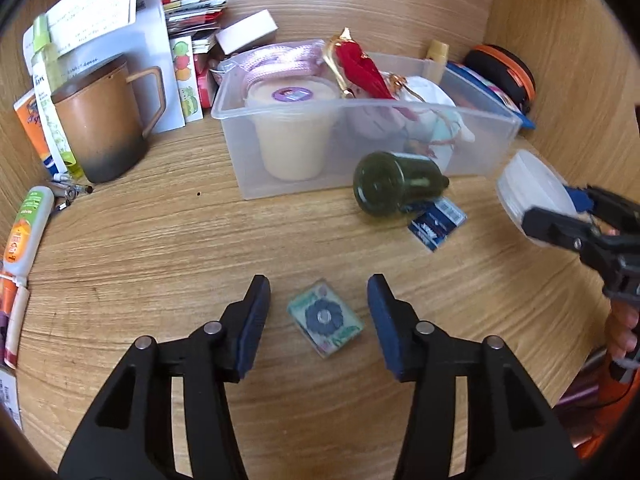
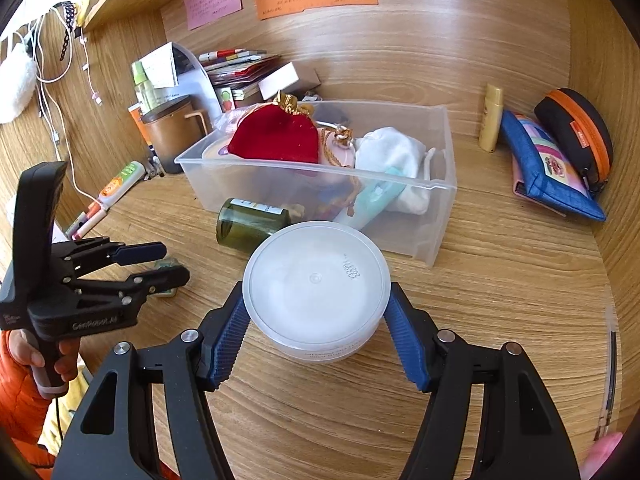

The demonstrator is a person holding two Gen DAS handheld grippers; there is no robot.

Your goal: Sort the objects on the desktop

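- Done: bin [image 2: 436, 200] at the surface's back edge holds a pouch [image 2: 276, 136] and cup [image 1: 292, 128].
- Right gripper [image 2: 316, 320]: jaws pinch the tub [image 2: 316, 284], short of the bin.
- Left gripper [image 1: 318, 312]: jaws spread around the tile [image 1: 325, 320].
- Left: bottle [image 1: 396, 186], packet [image 1: 436, 226] beside the bin.

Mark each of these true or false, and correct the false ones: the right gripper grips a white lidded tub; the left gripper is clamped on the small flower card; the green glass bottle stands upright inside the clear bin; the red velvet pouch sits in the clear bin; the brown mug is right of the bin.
1. The right gripper grips the white lidded tub. True.
2. The left gripper is clamped on the small flower card. False: its jaws are open, either side of the card.
3. The green glass bottle stands upright inside the clear bin. False: it lies on its side on the desk in front of the bin.
4. The red velvet pouch sits in the bin. True.
5. The brown mug is right of the bin. False: it is to the left.
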